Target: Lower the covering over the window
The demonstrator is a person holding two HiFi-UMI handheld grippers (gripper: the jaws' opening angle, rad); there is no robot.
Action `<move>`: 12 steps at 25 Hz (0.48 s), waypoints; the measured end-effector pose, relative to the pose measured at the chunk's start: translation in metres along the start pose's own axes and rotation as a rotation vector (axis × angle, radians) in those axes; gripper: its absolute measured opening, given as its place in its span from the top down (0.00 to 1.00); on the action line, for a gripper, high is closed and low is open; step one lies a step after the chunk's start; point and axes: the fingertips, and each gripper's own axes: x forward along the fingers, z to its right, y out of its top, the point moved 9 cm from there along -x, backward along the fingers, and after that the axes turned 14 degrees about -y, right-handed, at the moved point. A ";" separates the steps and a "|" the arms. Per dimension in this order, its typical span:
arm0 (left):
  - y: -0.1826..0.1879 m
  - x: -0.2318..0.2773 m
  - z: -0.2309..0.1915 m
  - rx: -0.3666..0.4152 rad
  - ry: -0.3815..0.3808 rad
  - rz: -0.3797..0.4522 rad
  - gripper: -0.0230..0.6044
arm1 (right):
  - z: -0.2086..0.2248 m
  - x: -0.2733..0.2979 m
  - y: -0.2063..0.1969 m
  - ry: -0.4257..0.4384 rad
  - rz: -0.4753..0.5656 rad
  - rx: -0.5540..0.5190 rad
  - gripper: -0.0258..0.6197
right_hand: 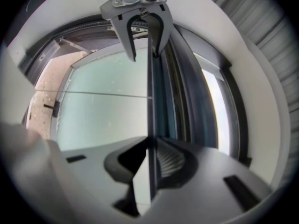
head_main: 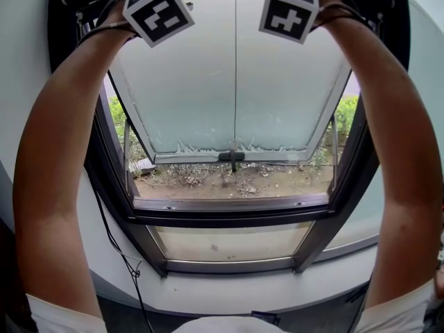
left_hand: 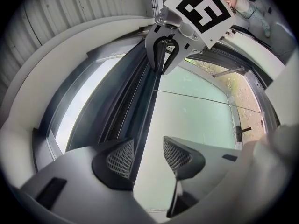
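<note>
Dark covering rail (right_hand: 150, 101) up at the window (head_main: 194, 82) top: right gripper (right_hand: 150, 161) jaws pinch it, left gripper (left_hand: 148, 157) jaws stand spread around it. Head view shows only arms (head_main: 55, 186) and marker cubes (head_main: 158, 11) there.

- cubes (head_main: 158, 10): black-and-white square markers, pretty bold
- frame (head_main: 229, 217): basically black
- glass (head_main: 208, 82): pale frosted green
- ground (head_main: 277, 184): brown, with green bushes (head_main: 345, 113) at right
- bar (right_hand: 150, 101): dark grey
- pads (left_hand: 120, 158): grey mesh
</note>
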 end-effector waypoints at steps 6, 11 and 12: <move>-0.003 0.001 0.009 0.056 -0.013 -0.029 0.66 | -0.008 -0.005 0.001 0.029 0.007 -0.005 0.84; 0.004 0.006 0.015 0.080 -0.022 -0.027 0.66 | -0.013 -0.007 0.002 0.043 0.008 -0.008 0.85; 0.004 0.007 0.017 0.084 -0.026 -0.035 0.66 | -0.014 -0.008 0.001 0.046 0.008 -0.008 0.86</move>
